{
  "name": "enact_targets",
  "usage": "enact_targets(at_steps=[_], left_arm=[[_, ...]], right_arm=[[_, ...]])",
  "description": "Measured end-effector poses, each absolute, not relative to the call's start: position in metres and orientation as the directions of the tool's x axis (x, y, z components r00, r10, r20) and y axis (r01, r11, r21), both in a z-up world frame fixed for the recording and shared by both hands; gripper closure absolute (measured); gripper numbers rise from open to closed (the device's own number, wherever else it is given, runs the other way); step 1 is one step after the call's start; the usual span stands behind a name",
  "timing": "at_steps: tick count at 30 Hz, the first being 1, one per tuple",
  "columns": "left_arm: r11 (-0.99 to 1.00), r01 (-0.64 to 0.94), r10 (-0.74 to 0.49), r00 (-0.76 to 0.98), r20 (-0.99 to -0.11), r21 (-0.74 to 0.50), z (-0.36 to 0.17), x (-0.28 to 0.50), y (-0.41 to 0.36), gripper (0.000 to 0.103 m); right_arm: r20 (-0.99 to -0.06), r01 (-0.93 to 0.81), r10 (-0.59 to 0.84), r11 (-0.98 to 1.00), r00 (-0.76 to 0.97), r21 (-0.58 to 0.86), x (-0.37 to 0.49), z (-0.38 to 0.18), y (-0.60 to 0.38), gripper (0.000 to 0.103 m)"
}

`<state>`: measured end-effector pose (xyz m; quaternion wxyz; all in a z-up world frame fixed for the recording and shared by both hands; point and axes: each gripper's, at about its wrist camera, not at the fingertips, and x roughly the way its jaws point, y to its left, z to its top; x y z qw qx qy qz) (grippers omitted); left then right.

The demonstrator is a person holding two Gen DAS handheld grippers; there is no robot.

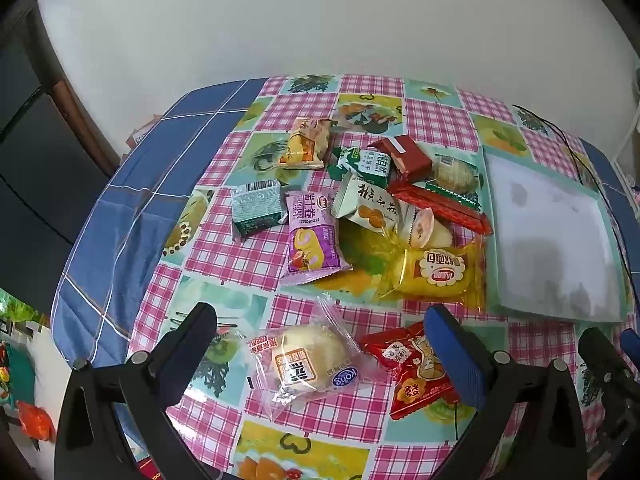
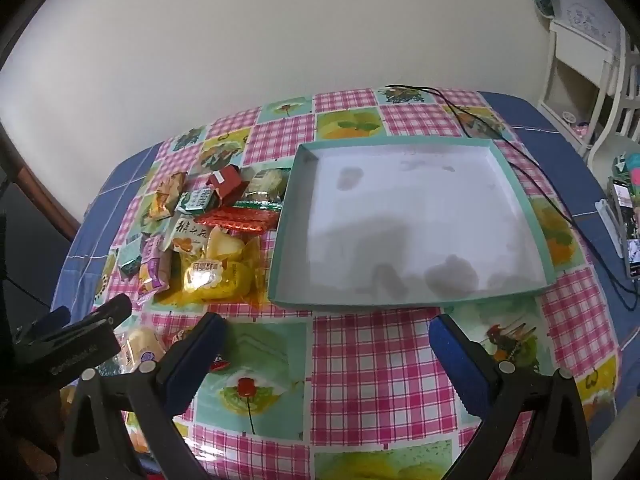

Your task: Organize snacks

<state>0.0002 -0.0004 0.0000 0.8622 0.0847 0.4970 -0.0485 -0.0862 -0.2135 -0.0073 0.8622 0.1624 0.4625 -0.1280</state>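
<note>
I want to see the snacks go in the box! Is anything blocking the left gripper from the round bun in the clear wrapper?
No. The left gripper is open with the bun lying right between its fingers. The teal tray is empty too.

A plain white wall (image 2: 280, 40) stands behind the far edge of the tabletop (image 2: 380, 360). The tabletop wears a bright cloth with pink checks and fruit pictures, over a blue cloth (image 1: 132, 200) with thin white lines. A brown wooden frame (image 1: 76, 112) with dark glass runs up the wall by the left edge. Past the right edge stands white furniture (image 2: 580, 64). The light is soft and even.
</note>
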Motion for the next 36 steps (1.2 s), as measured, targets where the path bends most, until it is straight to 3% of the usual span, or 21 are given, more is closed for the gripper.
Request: enact_targets(at_steps=[36], left_arm=[[0.982, 0.175, -0.035, 0.515, -0.857, 0.065, 0.015, -0.004, 0.000, 0.000]], right_arm=[[-0.816, 0.390, -0.108, 0.908, 0.569, 0.152, -0.093, 0.008, -0.214, 0.000]])
